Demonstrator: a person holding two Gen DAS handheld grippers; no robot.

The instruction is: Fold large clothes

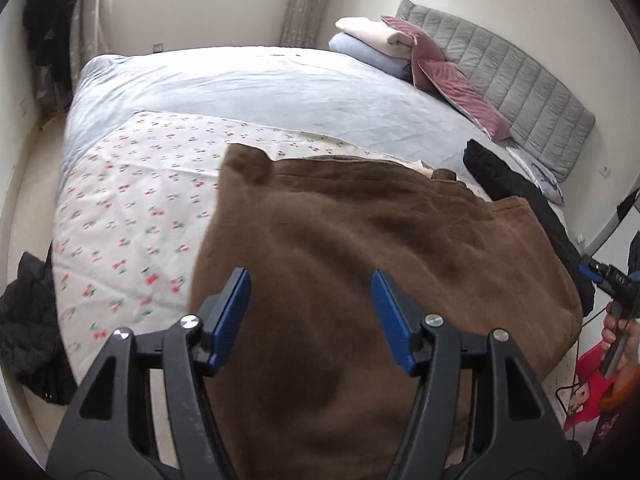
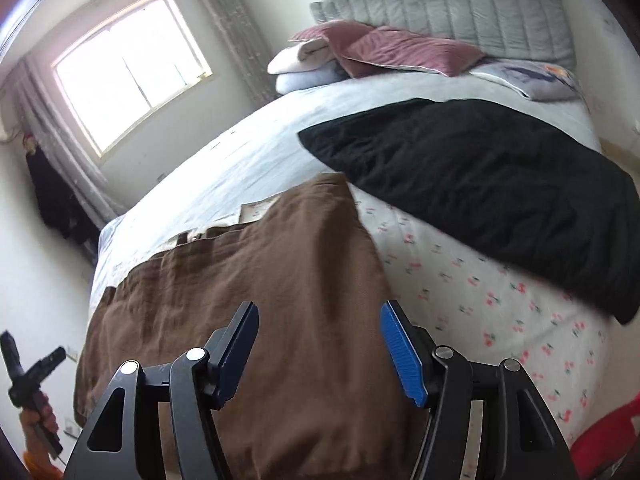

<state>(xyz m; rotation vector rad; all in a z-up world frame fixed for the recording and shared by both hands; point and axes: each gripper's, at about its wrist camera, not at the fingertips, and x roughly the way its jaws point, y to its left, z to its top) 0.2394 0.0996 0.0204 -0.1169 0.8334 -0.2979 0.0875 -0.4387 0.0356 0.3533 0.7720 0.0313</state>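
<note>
A large brown garment (image 1: 360, 240) lies spread on the near end of the bed, over a cherry-print sheet (image 1: 140, 200). It also shows in the right wrist view (image 2: 260, 280), hanging over the bed's edge. My left gripper (image 1: 310, 308) is open and empty, its blue pads hovering above the brown cloth. My right gripper (image 2: 320, 344) is open and empty, above the garment's right part. A black garment (image 2: 500, 184) lies flat further up the bed; in the left wrist view it (image 1: 520, 196) lies to the right of the brown one.
The bed has a pale blue cover (image 1: 260, 80), a grey padded headboard (image 1: 520, 92), pink pillows (image 1: 452, 84) and folded blankets (image 1: 372, 36). A dark jacket (image 1: 28, 332) lies at the bed's left edge. A red object (image 2: 600, 440) sits low right. A window (image 2: 128, 64) is behind.
</note>
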